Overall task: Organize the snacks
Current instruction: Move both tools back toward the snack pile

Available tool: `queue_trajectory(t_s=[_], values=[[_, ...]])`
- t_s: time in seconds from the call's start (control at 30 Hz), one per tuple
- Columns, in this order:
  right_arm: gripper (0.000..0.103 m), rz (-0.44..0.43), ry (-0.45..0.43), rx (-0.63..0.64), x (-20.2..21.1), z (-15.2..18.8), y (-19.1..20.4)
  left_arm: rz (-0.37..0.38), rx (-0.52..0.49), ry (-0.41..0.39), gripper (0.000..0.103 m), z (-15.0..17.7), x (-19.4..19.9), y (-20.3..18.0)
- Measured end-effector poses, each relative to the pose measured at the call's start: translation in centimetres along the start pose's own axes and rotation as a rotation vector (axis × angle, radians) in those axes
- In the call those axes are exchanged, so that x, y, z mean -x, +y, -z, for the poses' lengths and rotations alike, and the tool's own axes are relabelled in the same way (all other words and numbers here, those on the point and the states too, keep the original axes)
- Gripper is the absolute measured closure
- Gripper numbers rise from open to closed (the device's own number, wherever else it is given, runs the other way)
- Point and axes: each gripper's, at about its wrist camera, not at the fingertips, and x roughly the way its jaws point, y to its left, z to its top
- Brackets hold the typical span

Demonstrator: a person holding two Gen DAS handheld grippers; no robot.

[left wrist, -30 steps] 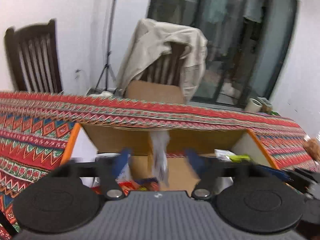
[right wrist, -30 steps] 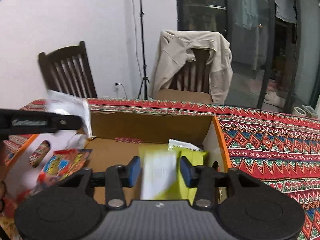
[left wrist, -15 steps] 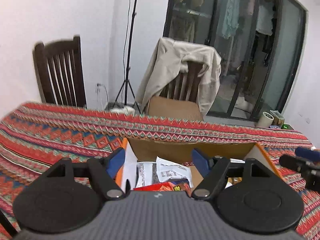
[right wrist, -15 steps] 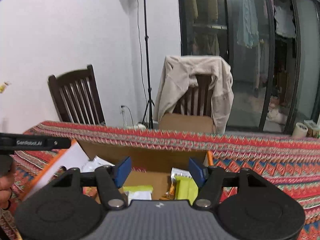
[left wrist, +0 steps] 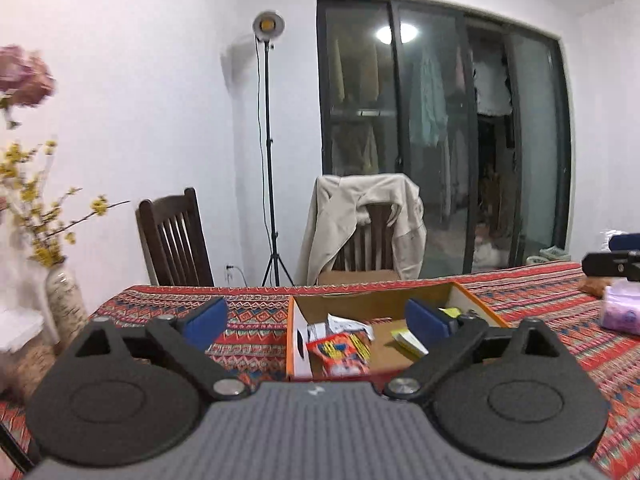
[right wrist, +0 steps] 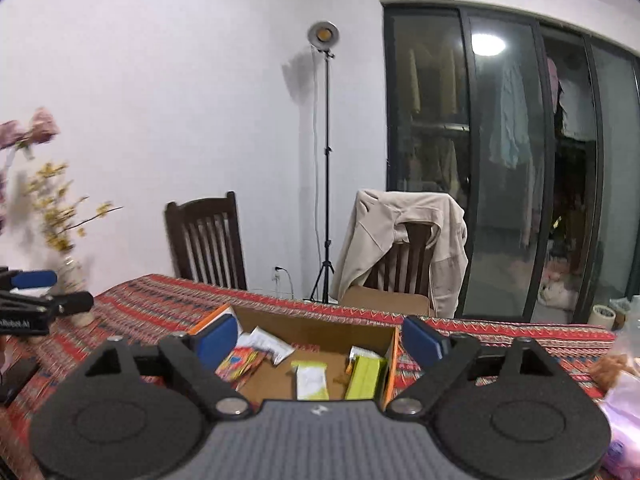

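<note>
The left gripper [left wrist: 316, 322] hangs above the table [left wrist: 256, 320] with its jaws spread wide and nothing between them; the right gripper [right wrist: 320, 340] is likewise spread and empty. Both look down over an open cardboard box [right wrist: 320, 326] that sits on the patterned cloth toward the table's far edge. Inside the box, a red snack packet [left wrist: 340, 352] lies against the left wall with white packets [right wrist: 264, 342] behind it, a pale yellow-green bar [right wrist: 310, 380] lies mid-floor, and a green packet [right wrist: 364, 374] leans on the right wall. A pink bag [left wrist: 622, 314] rests near the table's right edge, well apart from the box
</note>
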Motion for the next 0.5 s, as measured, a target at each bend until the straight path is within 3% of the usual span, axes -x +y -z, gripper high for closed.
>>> queue_trajectory(t_s=[0.03,0.23,0.4,0.5], values=[[0.005,-0.002,0.0,0.002,1.4,0.7,0.1,0.0,0.006,-0.012,0.001,0.7,1.3,0.0],[0.004,-0.044,-0.019,0.049,9.8,5.7,1.7,-0.037,0.044,0.011,0.001,4.9,7.5,-0.6],[0.004,-0.032,-0.032,0.052,14.7,9.4,3.1,-0.016,0.123,0.077,0.001,8.8,10.7,-0.7],[0.004,-0.006,0.005,0.028,15.9,12.2,3.7,-0.028,0.136,0.145,0.001,11.3,11.2,-0.9]])
